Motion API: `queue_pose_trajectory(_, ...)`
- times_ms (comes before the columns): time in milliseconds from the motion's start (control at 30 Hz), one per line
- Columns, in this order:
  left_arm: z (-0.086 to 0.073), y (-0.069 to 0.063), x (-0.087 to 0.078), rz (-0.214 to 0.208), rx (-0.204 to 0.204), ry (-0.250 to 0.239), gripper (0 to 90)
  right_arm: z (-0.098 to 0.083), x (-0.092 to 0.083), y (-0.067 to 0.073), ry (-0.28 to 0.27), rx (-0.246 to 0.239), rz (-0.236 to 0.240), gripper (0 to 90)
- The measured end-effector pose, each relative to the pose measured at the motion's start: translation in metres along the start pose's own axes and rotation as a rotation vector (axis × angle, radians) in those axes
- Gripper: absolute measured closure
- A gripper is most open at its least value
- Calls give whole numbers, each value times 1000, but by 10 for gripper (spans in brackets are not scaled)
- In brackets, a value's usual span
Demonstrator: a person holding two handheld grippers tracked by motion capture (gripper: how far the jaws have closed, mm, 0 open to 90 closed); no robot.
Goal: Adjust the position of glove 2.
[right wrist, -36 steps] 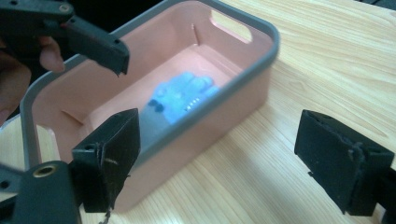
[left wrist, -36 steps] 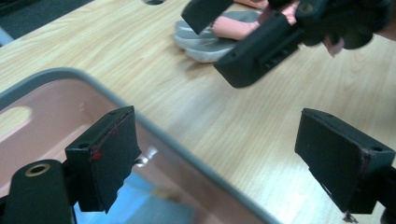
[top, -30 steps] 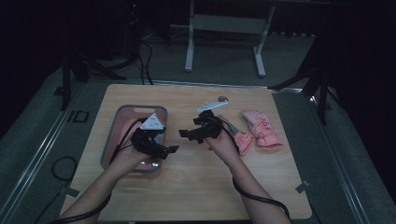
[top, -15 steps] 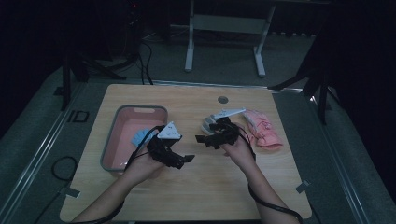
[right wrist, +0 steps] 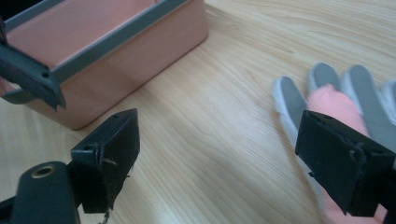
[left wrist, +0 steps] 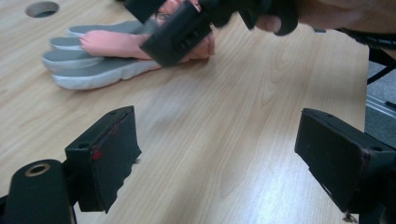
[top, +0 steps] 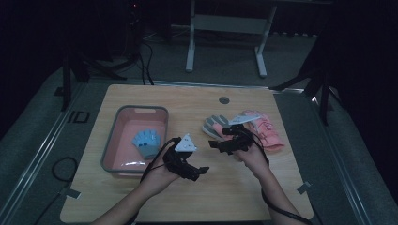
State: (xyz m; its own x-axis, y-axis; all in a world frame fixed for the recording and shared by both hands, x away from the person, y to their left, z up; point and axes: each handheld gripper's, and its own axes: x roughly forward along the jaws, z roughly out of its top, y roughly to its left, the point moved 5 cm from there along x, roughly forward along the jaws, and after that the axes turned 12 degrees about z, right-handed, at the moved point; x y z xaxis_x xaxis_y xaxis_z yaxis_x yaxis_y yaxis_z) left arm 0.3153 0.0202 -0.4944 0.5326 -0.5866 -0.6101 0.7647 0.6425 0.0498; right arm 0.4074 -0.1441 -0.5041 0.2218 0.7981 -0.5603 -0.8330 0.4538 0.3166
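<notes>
A blue glove (top: 147, 142) lies inside the pink bin (top: 123, 117) on the left of the table. A grey glove (top: 214, 125) and a pink glove (top: 267, 132) lie together at the right. My left gripper (top: 202, 169) is over the bare wood in the middle, beside the bin. Its jaws are open with nothing between them (left wrist: 217, 126). Past its jaws lie the grey glove (left wrist: 88, 70) and a pink glove (left wrist: 116, 42). My right gripper (top: 213, 146) hovers just in front of the gloves. It is open and empty (right wrist: 219, 123), with the grey glove (right wrist: 322, 77) by its right jaw.
The bin's grey-rimmed wall (right wrist: 116, 60) stands to the upper left in the right gripper view. A round hole (top: 224, 100) sits near the table's far edge. Bare wood stretches along the front of the table. A metal stand (top: 225, 23) is on the floor beyond.
Both hands have moved from over the bin toward the right and nearer the front edge. The blue glove now lies uncovered in the bin.
</notes>
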Motion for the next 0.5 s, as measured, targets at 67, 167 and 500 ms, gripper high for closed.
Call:
queue_pose_trajectory(67,-2,-2,2,-8,1,2,137,0,0,0,0,0,0,135)
queue_pose_trajectory(167,-10,-11,13,-25,19,21,136,-7,-9,-6,13,-34,-24,129)
queue_pose_trajectory(500,-33,-31,29,-69,33,-10,136,-19,-28,-36,37,-35,-80,424)
